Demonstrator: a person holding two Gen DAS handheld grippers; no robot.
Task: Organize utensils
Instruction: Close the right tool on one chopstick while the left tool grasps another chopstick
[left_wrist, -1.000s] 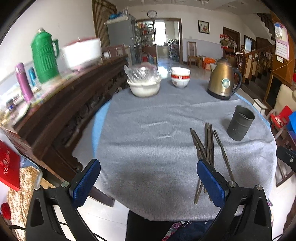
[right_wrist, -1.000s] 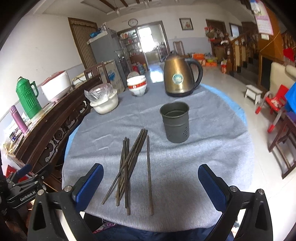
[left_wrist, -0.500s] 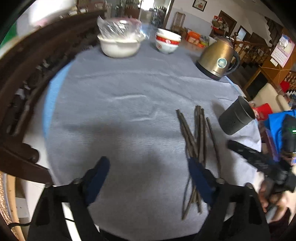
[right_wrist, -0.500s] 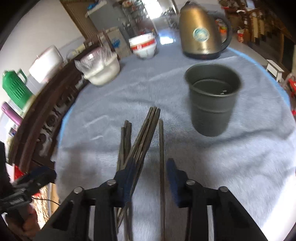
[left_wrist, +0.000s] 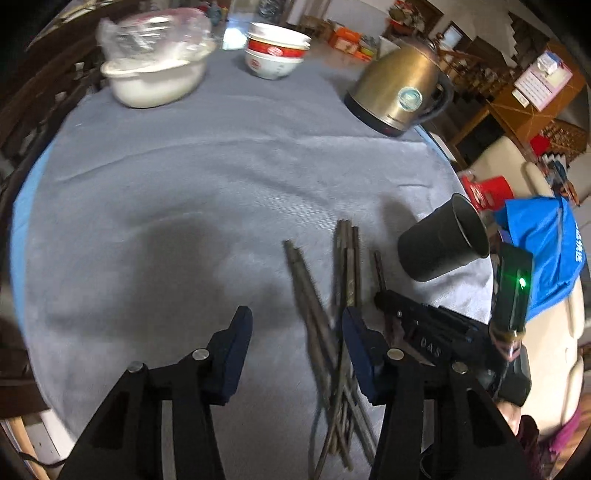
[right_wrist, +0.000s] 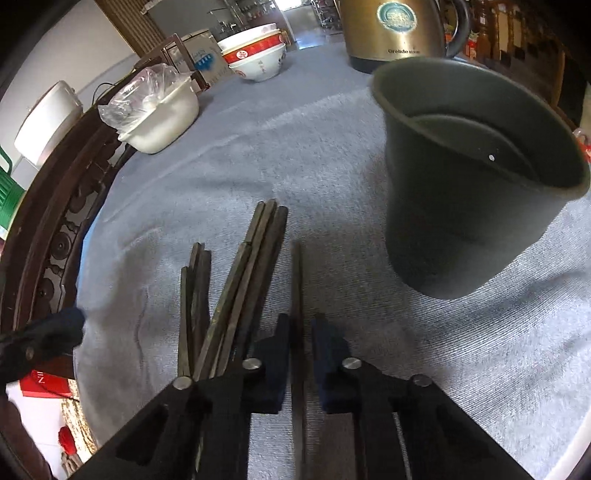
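The brass-coloured kettle (right_wrist: 397, 29) on the grey-clothed table (left_wrist: 207, 177) reads "Orelide" under a round badge; the right tongs (right_wrist: 301, 363) carry the letters "DAS" in the left view; those tongs have just closed on a single chopstick (right_wrist: 296, 280) lying beside the dark utensil cup (right_wrist: 469, 192); the left tongs (left_wrist: 297, 354), half open and just closing, hold nothing, one pad over the loose bundle of chopsticks (left_wrist: 325, 332); the bundle's near ends are blurred.
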